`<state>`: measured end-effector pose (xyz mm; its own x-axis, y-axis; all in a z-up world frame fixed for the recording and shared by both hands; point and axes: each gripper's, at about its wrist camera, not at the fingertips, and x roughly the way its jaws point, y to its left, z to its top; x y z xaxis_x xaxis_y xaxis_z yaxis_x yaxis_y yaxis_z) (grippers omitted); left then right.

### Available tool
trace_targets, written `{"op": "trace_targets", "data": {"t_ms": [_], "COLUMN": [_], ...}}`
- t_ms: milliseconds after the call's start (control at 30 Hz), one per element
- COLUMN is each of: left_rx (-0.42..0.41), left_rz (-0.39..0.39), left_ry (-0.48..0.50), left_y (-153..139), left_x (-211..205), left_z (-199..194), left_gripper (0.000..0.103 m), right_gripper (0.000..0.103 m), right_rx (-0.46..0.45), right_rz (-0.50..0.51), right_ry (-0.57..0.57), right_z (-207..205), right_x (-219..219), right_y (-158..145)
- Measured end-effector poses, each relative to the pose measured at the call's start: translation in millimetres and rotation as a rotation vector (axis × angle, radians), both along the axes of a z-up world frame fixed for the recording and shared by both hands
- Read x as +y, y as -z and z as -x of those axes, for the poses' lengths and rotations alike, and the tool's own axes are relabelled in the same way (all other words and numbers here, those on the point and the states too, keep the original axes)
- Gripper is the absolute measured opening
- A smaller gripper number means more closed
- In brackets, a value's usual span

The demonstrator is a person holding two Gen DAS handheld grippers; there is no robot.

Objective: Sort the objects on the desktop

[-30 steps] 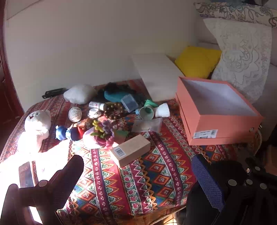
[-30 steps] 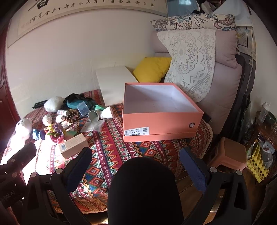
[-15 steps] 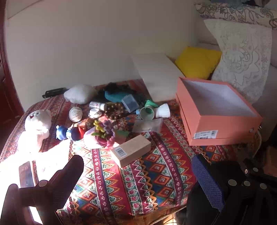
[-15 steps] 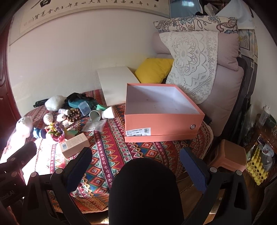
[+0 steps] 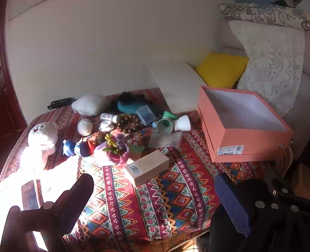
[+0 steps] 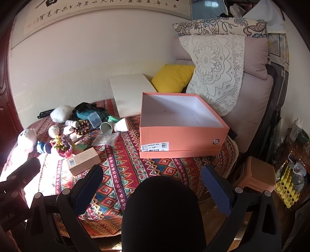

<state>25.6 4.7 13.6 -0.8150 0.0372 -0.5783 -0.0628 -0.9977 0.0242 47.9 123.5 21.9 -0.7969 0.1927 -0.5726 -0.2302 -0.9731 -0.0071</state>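
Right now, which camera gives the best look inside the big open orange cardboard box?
The right wrist view: the big open orange cardboard box sits near centre, its white floor visible and bare. The left wrist view shows the box off to the right, more side-on, with less floor visible.

A: Bkgd stuff?
B: Yellow cushion (image 6: pixel 173 78) against wall, lace-covered pillow (image 6: pixel 215 73) just beside it on the right, floral pillow (image 6: pixel 219 26) on top. Calligraphy scroll (image 6: pixel 108 7) up high.
A: Floor?
B: Brown plastic stool (image 6: pixel 255 174) w/ yellow egg trays (image 6: pixel 286 191) near it, far right.
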Motion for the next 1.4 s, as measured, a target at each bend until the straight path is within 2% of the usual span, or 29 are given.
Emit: {"op": "trace_targets", "data": {"t_ms": [600,733,933,1067,1200,1300,1400], "left_rx": [-0.014,-0.02,0.011,0.017,0.002,-0.074,-0.144], "left_rz": [-0.007,-0.046,-0.054,0.042,0.198,0.269,0.313], "left_ry": [-0.021,-0.077,-0.245,-0.389,-0.493,-0.529,-0.564], "left_y": [4,7,14,24,39,58,78], "left_x": [-10,-32,-89,-141,-197,-240,-277], "left_z": [8,20,44,75,126,174,211], "left_gripper": [0.103,0.103,0.103,0.103,0.103,0.103,0.103], "right_gripper": [0.103,0.103,0.103,0.103,0.103,0.103,0.103], "right_rx": [-0.003,0.025,0.068,0.076,0.079,0.06,-0.003], "right_rz": [-0.014,-0.036,-0.069,-0.207,-0.369,-0.468,-0.544], "right_ry": [-0.017,-0.07,-0.149,-0.293,-0.454,-0.593,-0.717], "right_z": [10,33,69,131,200,257,320], "right_x": [-5,-12,-23,-80,-147,-207,-281], "right_y": [5,-5,-19,-32,-46,-49,-31]}}
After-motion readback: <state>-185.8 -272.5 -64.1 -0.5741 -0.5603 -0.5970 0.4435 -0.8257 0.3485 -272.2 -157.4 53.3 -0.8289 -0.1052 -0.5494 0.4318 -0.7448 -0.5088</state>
